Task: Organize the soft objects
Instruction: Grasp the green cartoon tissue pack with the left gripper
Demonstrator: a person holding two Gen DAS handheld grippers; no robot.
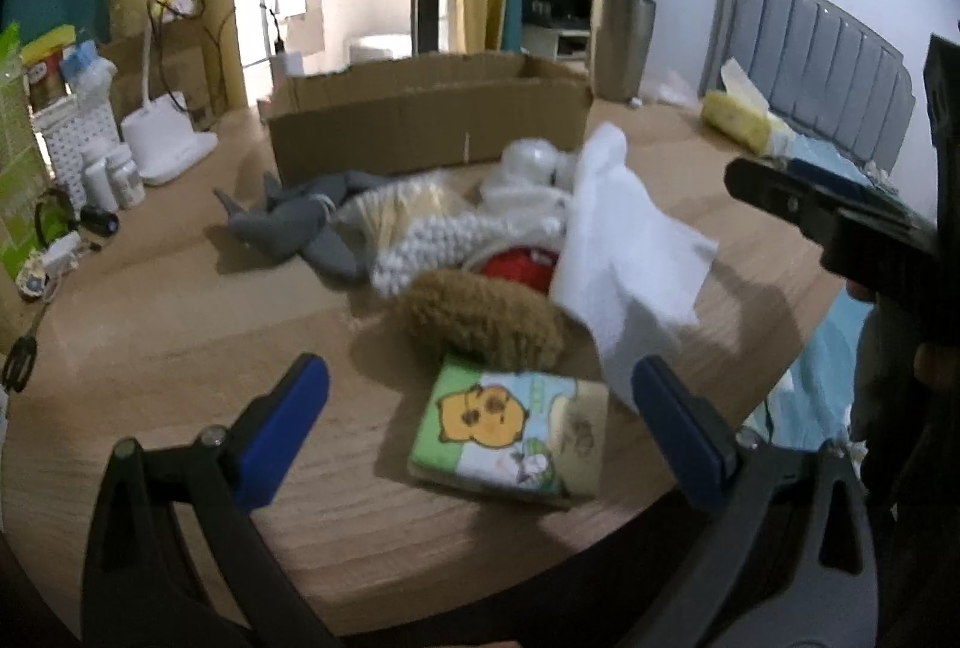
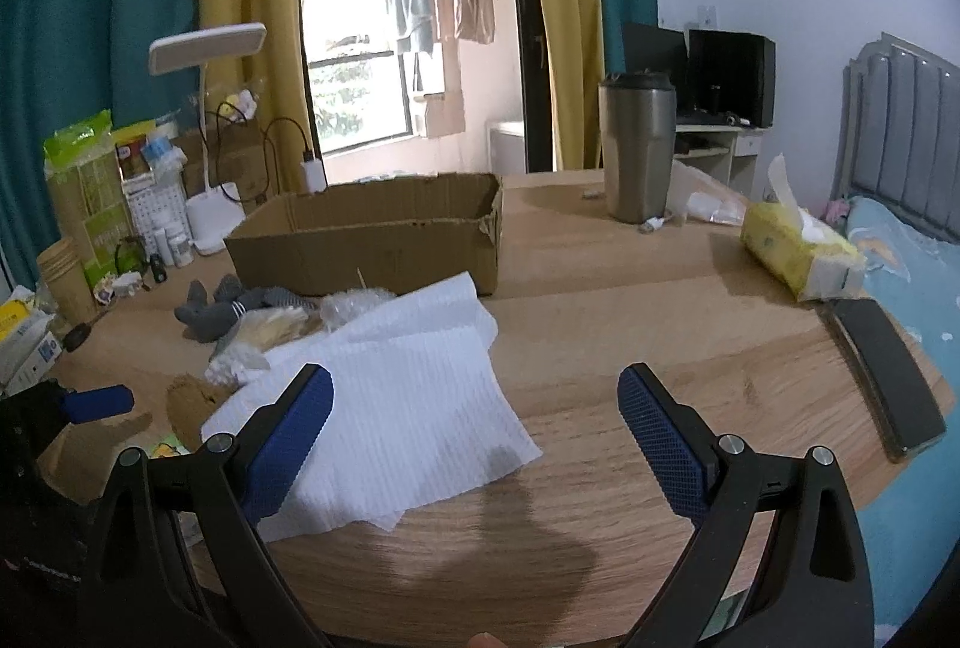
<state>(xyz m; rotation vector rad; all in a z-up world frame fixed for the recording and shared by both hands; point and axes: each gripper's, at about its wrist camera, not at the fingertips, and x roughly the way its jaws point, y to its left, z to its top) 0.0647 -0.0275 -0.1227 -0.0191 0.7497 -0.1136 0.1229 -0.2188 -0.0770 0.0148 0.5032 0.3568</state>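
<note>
Bedroom with teal and yellow curtains; a wooden tabletop (image 2: 600,300) carries everything.

Left gripper (image 1: 480,426): jaws wide apart, nothing held. Directly between and just ahead of its fingers lies a flat cloth book (image 1: 510,432) with a cartoon bear cover. Judged light, squashy, flat on the wood; best pinched at a raised edge or corner, not the face. Just beyond it sits a brown fuzzy plush (image 1: 480,318), touching or nearly so; bulky, compressible, easy to pinch across the body.

Right gripper (image 2: 474,438): jaws also apart, empty, hovering over bare wood. Ahead and left of it lies a white quilted sheet (image 2: 390,396), one edge under its left finger; very light, limp, likely to drag or unfold, so take a corner.

Farther out past both: a heap holding a grey shark plush (image 1: 294,228), a white bobbled piece (image 1: 432,246), something red (image 1: 519,270) and a bagged item. Beyond the heap stands an open cardboard box (image 2: 366,240), the likely destination.

Obstacles: the sheet drapes over part of the heap, hiding pieces. Steel tumbler (image 2: 636,144), tissue pack (image 2: 792,252) and dark phone (image 2: 882,378) lie ahead-right of the right gripper, well clear.
</note>
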